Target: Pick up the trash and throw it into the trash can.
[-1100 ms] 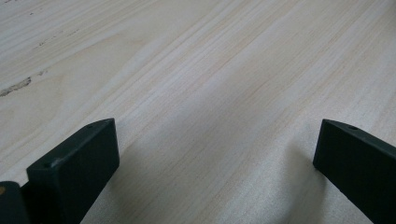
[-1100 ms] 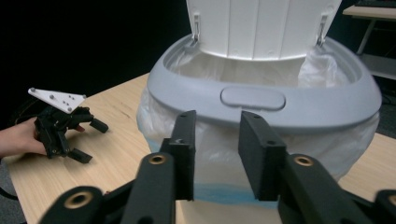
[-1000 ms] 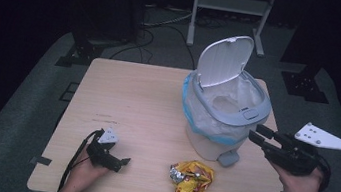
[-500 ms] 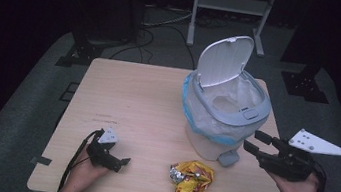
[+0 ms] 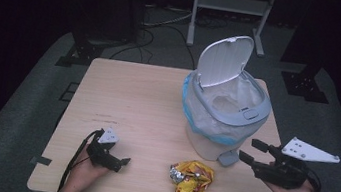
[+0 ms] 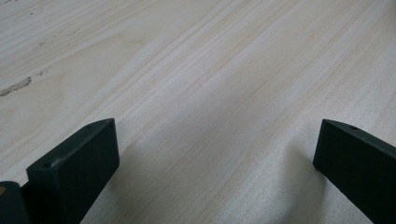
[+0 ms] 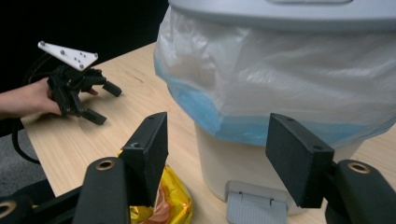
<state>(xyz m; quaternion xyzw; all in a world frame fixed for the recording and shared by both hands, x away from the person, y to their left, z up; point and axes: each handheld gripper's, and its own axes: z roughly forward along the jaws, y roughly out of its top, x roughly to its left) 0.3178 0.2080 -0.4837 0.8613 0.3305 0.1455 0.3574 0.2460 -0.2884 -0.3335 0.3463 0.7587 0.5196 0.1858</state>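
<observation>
- The right gripper (image 5: 251,152) has sunk from beside the bin's rim (image 5: 243,117) to the level of the grey pedal (image 5: 228,158) at its foot.
- Its jaws have just been opening, with nothing between them.

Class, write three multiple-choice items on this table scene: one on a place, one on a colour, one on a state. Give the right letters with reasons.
1. Where does the crumpled wrapper lie?
A. In the bin
B. On the table in front of the bin
C. In the left gripper

2. What colour is the edge of the bag lining the bin?
A. Blue
B. Red
C. Black

3. How is the lid?
A. Shut
B. Raised
C. Lying on the table

Key: 1 B, it lies on the wood by the pedal. 2 A, a blue band rings the bin. 3 B, it stands up behind the rim.
</observation>
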